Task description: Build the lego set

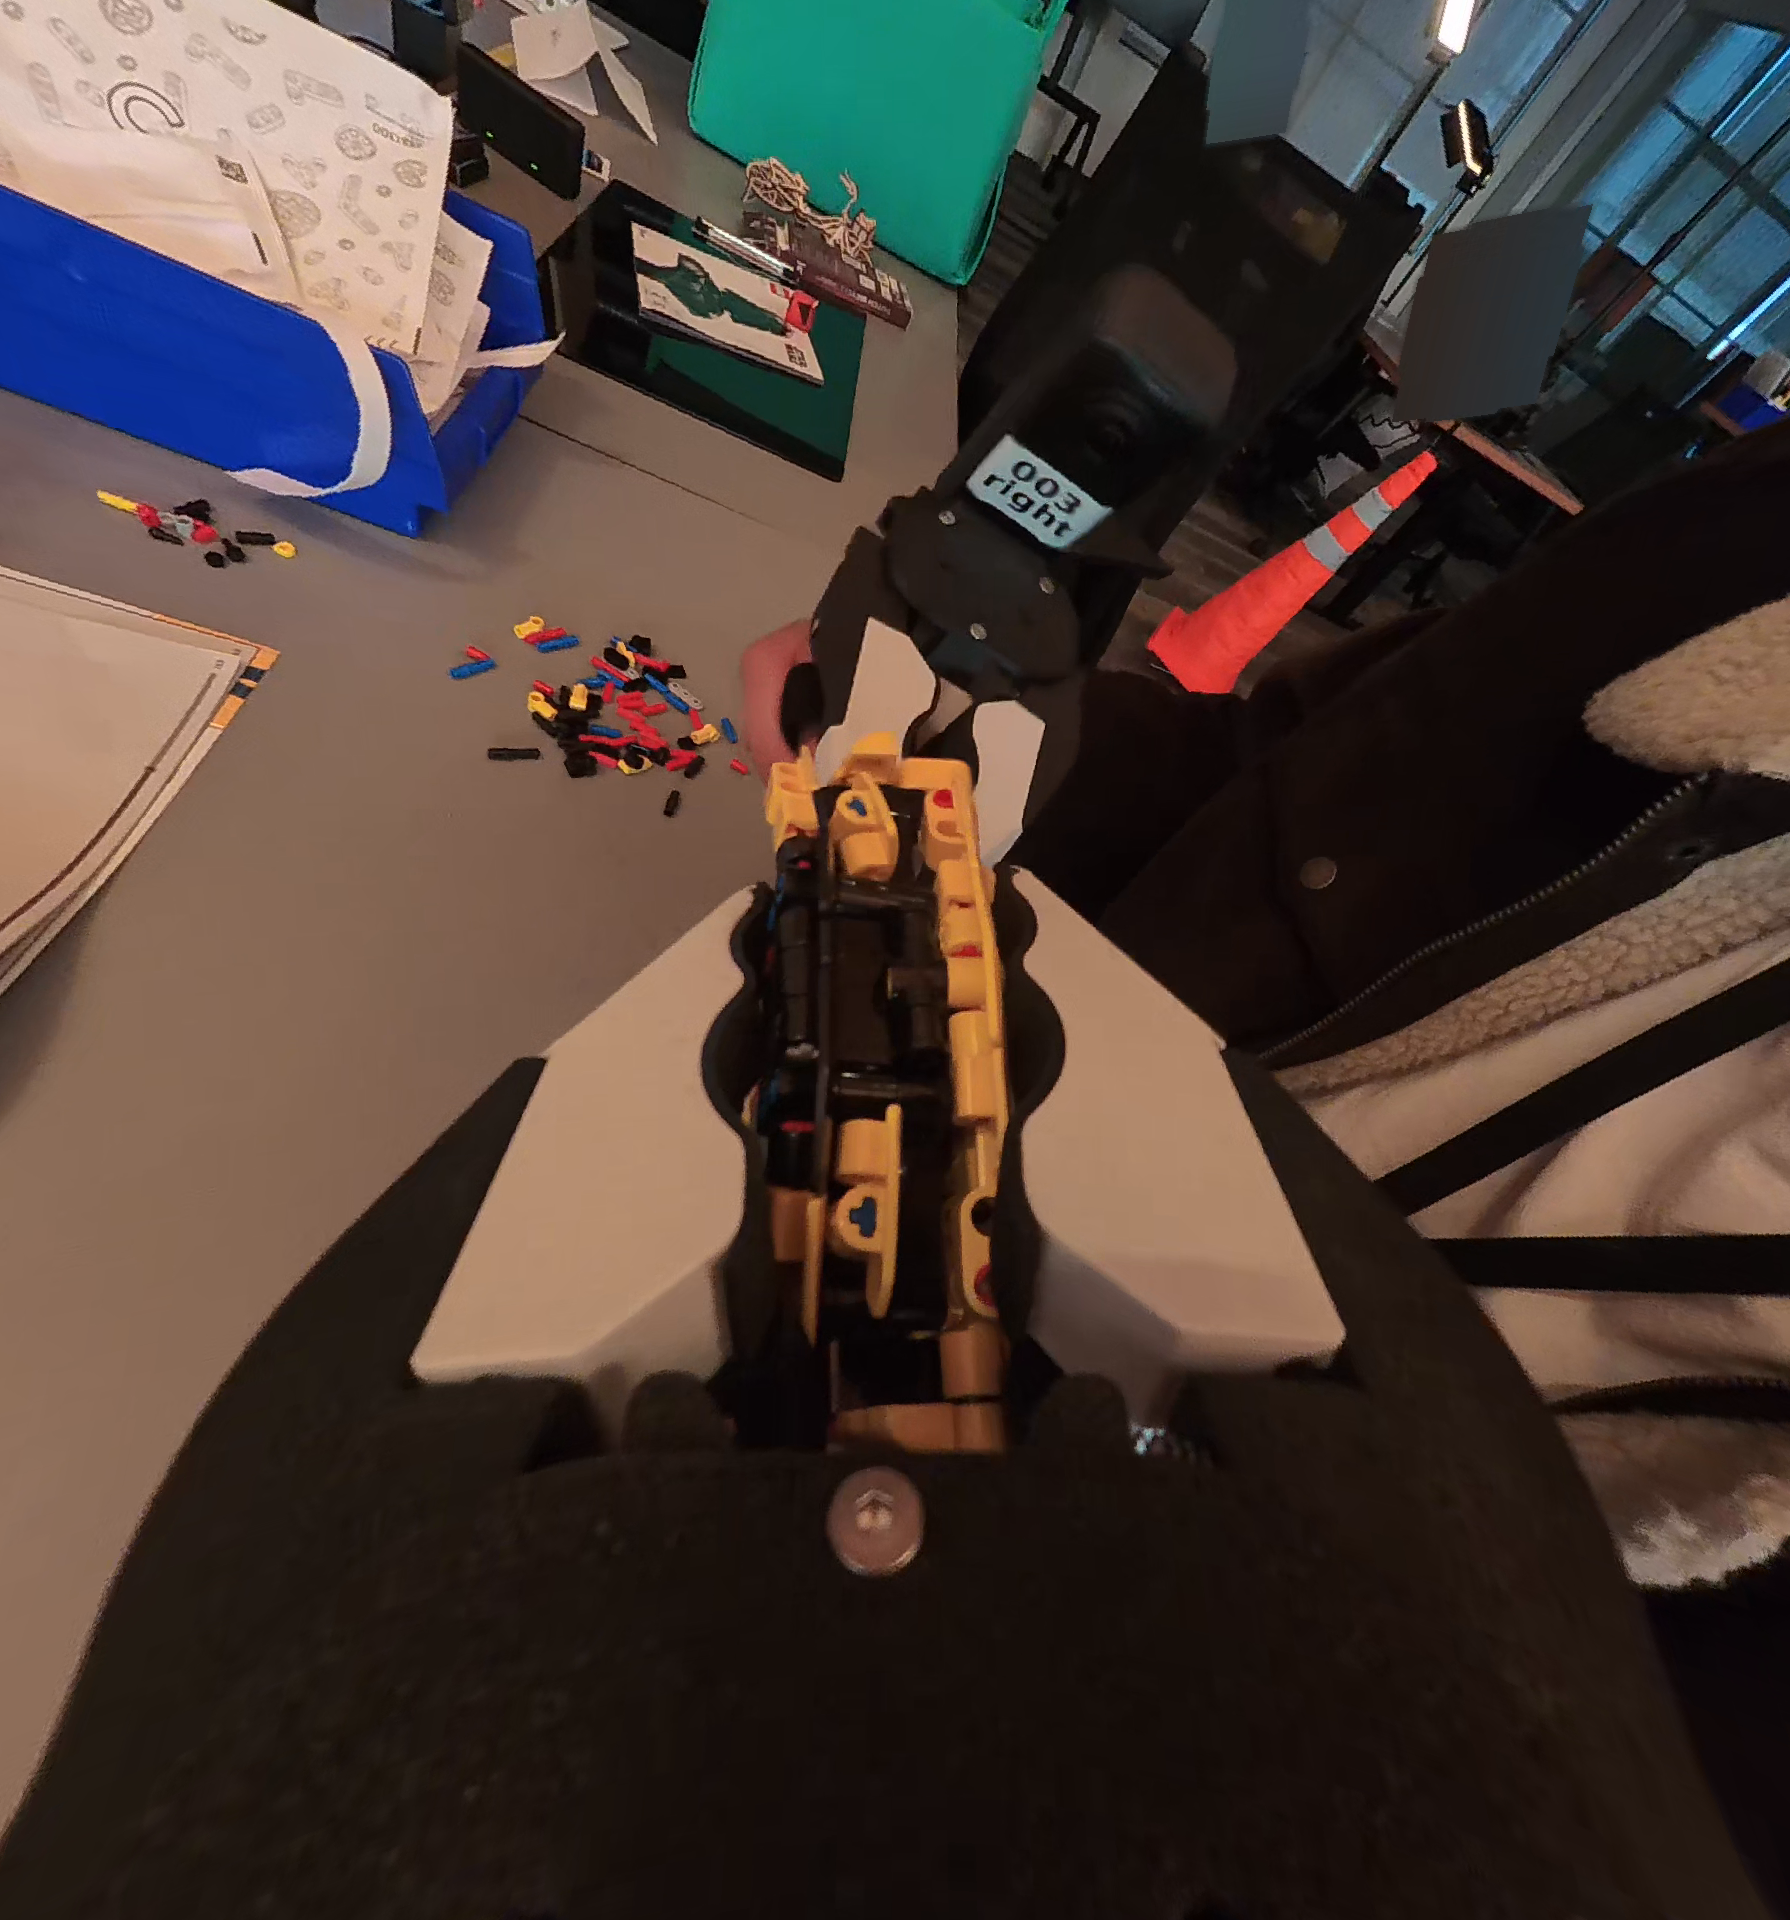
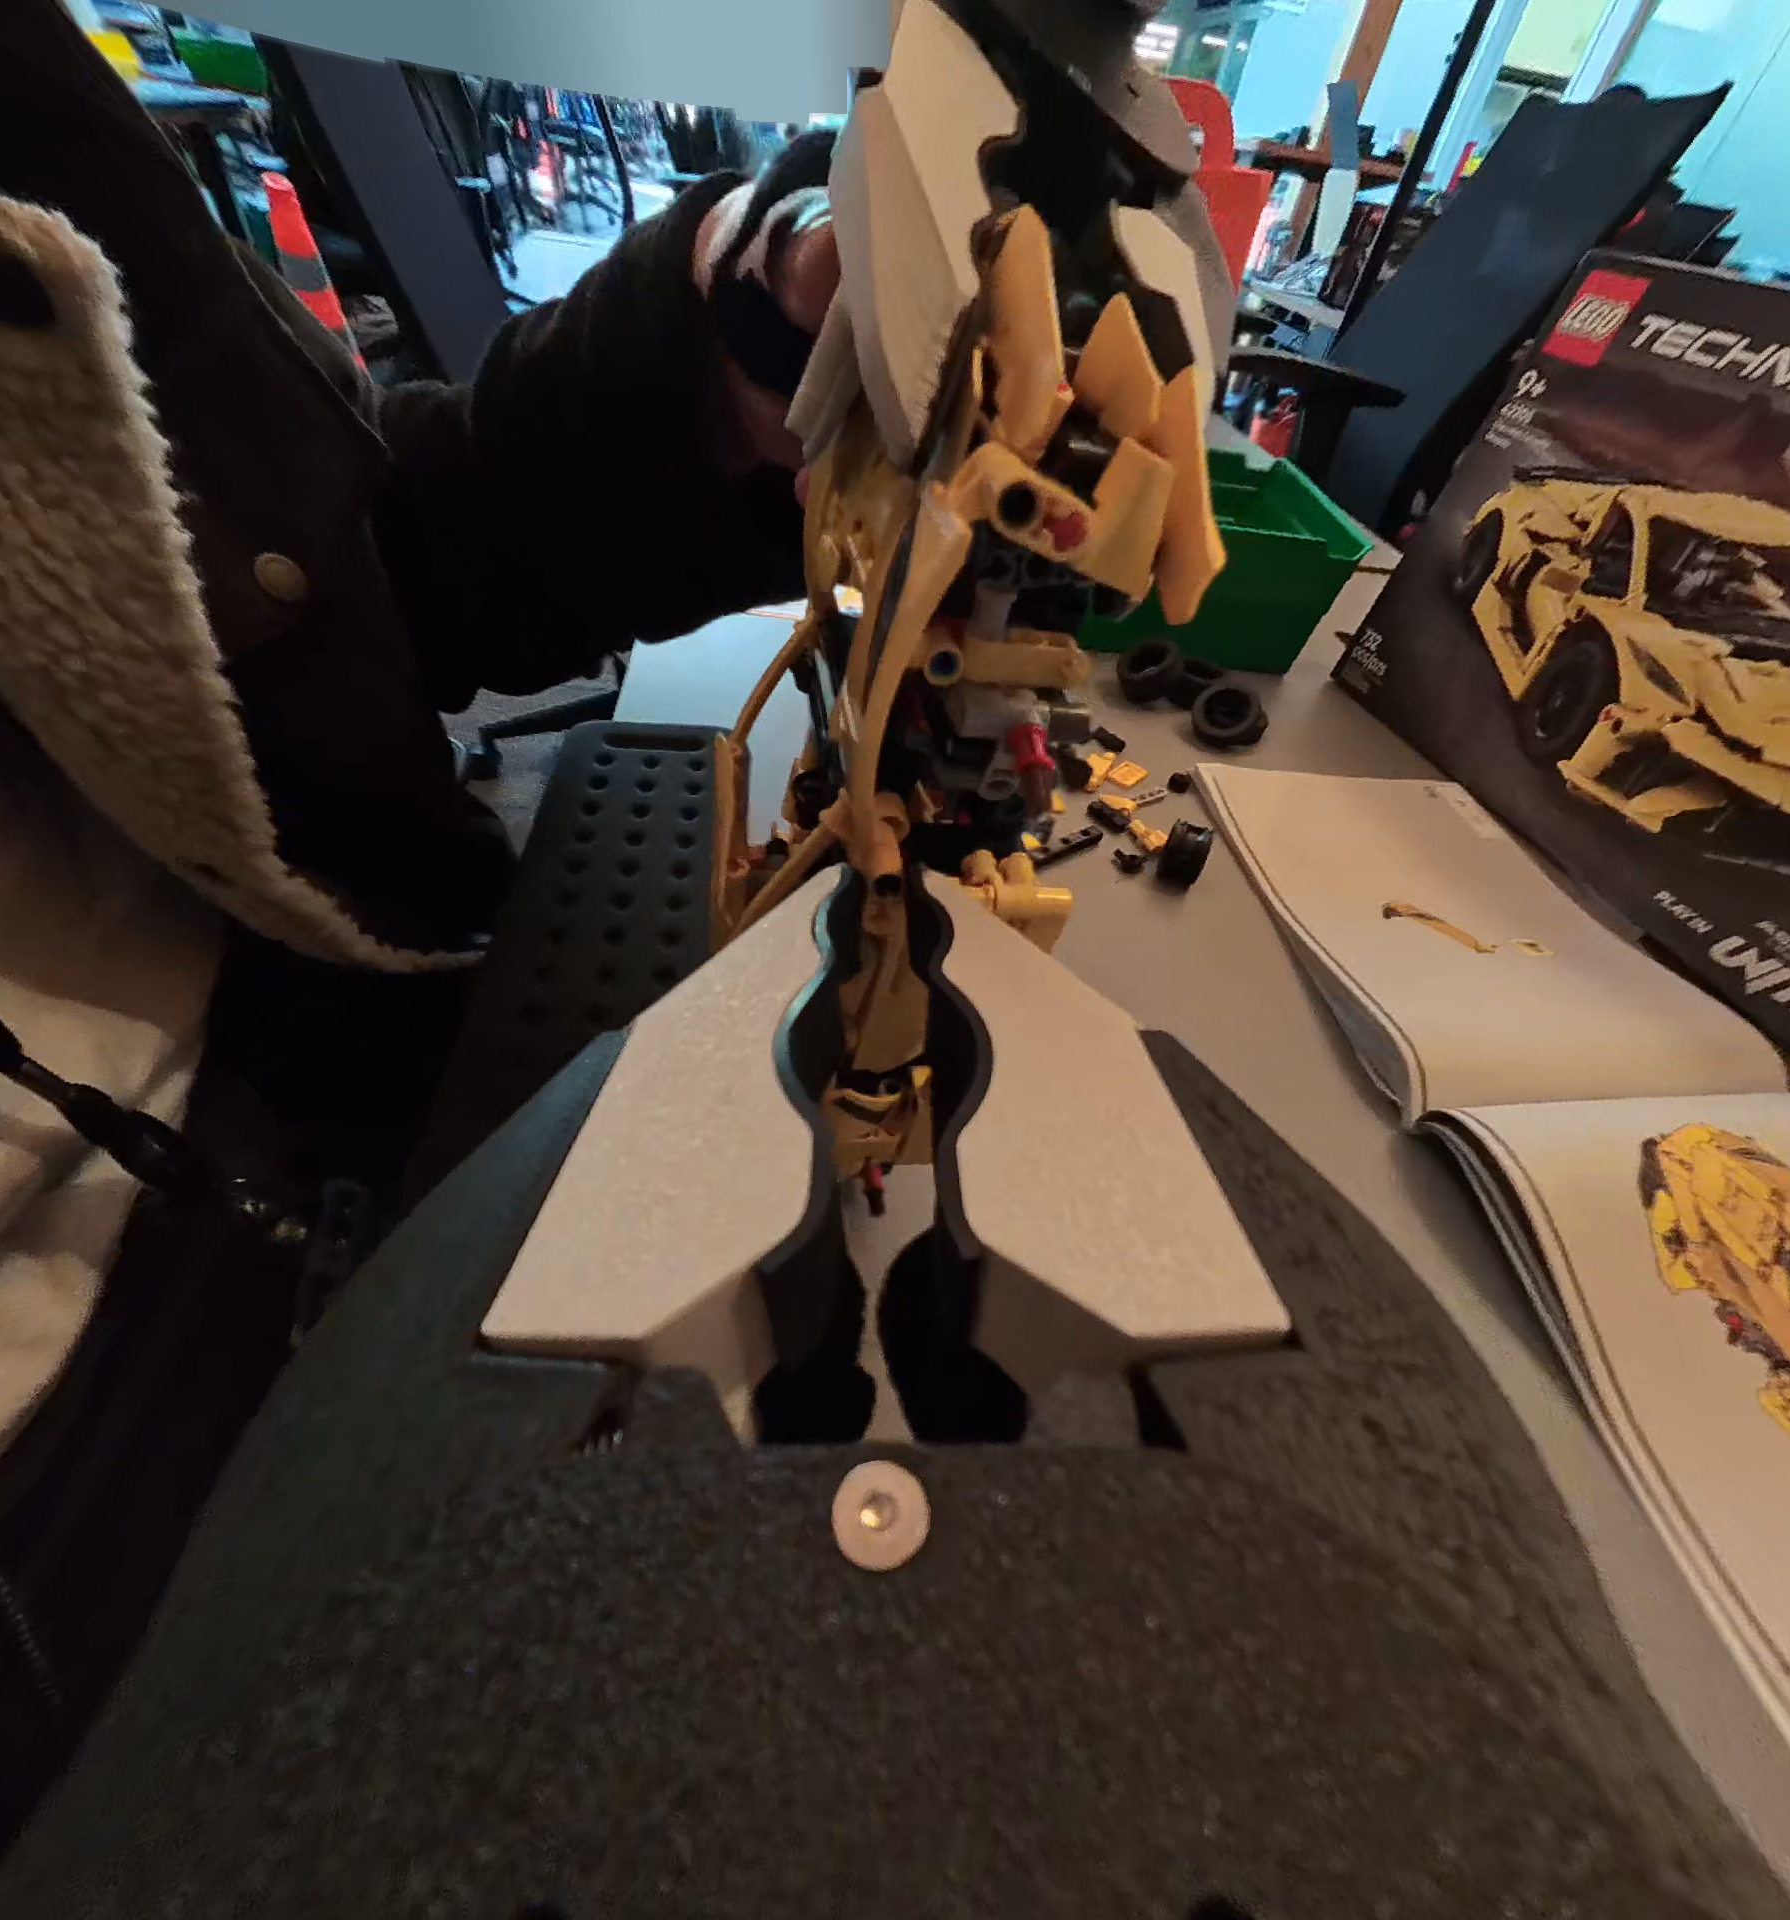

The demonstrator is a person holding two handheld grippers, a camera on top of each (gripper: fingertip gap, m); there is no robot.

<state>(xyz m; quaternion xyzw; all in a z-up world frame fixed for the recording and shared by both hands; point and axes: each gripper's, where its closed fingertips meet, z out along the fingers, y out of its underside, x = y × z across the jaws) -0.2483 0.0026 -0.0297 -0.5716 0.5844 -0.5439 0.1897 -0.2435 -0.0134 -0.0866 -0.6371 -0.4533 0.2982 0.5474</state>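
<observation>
A long yellow and black lego car body [image 1: 891,1039] is held in the air above the grey table [image 1: 351,987] by both grippers, one at each end. My left gripper [image 1: 883,894] is shut on its near end in the left wrist view. My right gripper [image 1: 922,738] grips its far end there. In the right wrist view, my right gripper [image 2: 875,904] is shut on a thin yellow end of the car body [image 2: 974,582]. The left gripper [image 2: 1036,312] clamps the upper end. The part inside the jaws is hidden.
Loose small pieces [image 1: 621,717] and a smaller pile [image 1: 195,525] lie on the table by a blue bin [image 1: 195,343]. Open instruction booklets [image 2: 1442,935], the set's box [image 2: 1649,623], a green bin [image 2: 1275,561], black tyres [image 2: 1192,691] and a person's jacket [image 2: 91,623] are nearby. My right fingertips sit around 6 cm from my left ones.
</observation>
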